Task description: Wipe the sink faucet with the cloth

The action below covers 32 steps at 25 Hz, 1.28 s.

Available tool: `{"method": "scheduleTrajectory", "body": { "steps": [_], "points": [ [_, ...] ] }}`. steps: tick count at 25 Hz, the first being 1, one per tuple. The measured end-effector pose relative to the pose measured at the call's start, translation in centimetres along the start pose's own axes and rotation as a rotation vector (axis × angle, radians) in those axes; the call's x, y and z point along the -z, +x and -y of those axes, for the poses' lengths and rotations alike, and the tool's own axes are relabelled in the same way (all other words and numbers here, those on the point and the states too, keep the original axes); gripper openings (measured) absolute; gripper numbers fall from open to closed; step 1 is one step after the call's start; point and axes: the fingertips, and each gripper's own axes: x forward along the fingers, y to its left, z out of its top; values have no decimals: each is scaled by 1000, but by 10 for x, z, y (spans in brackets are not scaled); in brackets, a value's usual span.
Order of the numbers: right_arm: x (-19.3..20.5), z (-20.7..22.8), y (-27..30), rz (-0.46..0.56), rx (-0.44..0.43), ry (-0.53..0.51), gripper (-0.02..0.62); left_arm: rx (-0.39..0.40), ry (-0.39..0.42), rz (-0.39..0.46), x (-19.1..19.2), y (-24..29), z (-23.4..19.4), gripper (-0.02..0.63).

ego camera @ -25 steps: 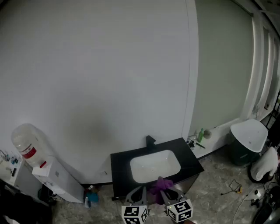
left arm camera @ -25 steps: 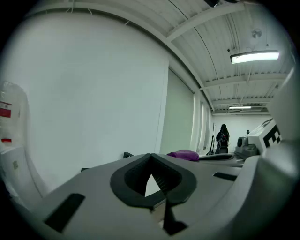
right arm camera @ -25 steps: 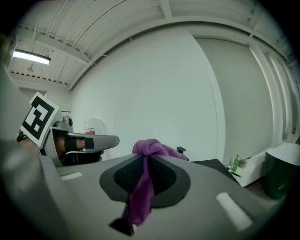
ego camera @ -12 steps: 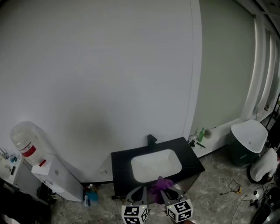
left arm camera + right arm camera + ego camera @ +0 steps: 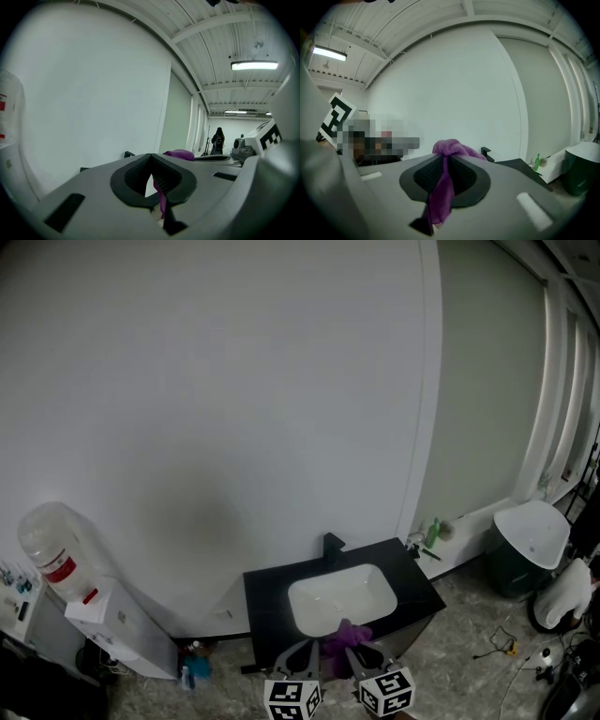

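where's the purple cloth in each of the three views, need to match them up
Head view: purple cloth at bottom centre, just below the sink in the picture.
Left gripper view: a thin strip pinched between the fingers, plus a lump just right of centre.
Right gripper view: at centre, hanging between the fingers and bunched above them.
Shared landmark: the black faucet, in all three.
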Motion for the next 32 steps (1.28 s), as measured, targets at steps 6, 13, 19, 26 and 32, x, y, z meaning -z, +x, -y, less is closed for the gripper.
{"method": "scheduleTrajectory", "body": {
  "steps": [6,13,19,26,32],
  "points": [
    [-7,9,28,5,8,-4,41,32,-12,-3,-4,27,-13,6],
    [1,97,99,-18,-19,28,41,12,-16,-39,12,129,-27,6],
    [6,211,205,-69,-98,35,41,-74,-39,-68,20,268,-51,6],
    [17,297,299,-184,-217,13,41,-188,-82,-110,22,389,-79,6],
    [27,332,399,-245,-261,6,41,-259,-130,-146,47,429,-110,6]
  ]
}}
